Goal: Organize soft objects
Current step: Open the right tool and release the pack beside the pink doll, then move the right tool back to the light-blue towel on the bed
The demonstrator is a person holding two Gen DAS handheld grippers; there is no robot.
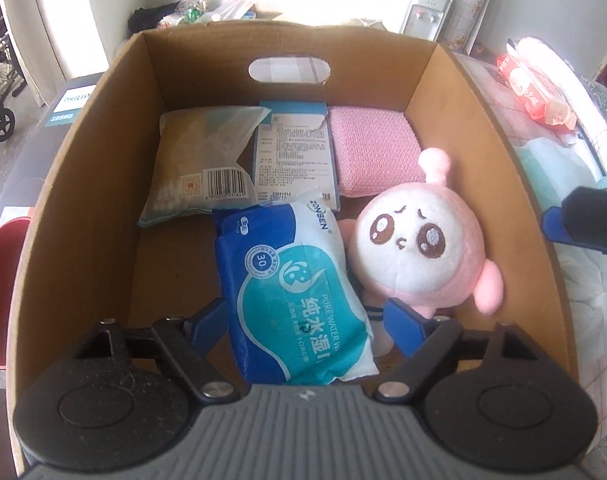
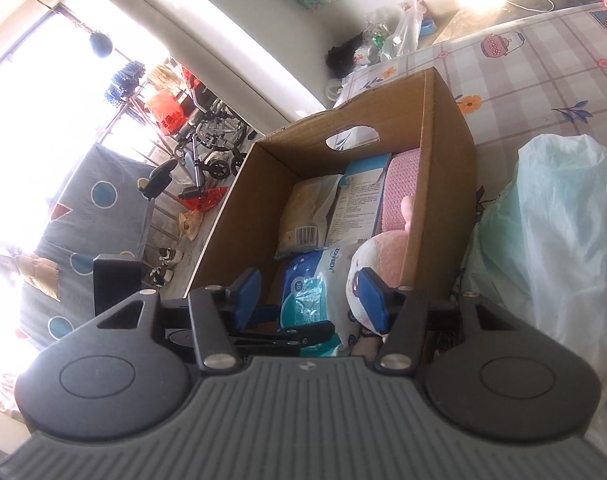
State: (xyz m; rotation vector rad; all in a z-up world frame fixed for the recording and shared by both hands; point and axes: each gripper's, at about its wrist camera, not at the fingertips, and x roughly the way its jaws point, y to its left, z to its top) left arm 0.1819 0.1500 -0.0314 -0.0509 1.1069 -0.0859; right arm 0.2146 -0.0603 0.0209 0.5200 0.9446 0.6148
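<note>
Left gripper (image 1: 305,320) gapes wide around the wipes pack (image 1: 291,296), whose near end it hides; long axis near-far; right gripper (image 2: 309,300) wide, empty

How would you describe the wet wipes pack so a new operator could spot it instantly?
Look inside the open cardboard box with the oval handle cutout. At its near end, between the open left gripper fingers, lies the wet wipes pack, touching the pink plush toy on its right. It is the only blue, teal and white soft packet, marked with a round "30" badge.
</note>
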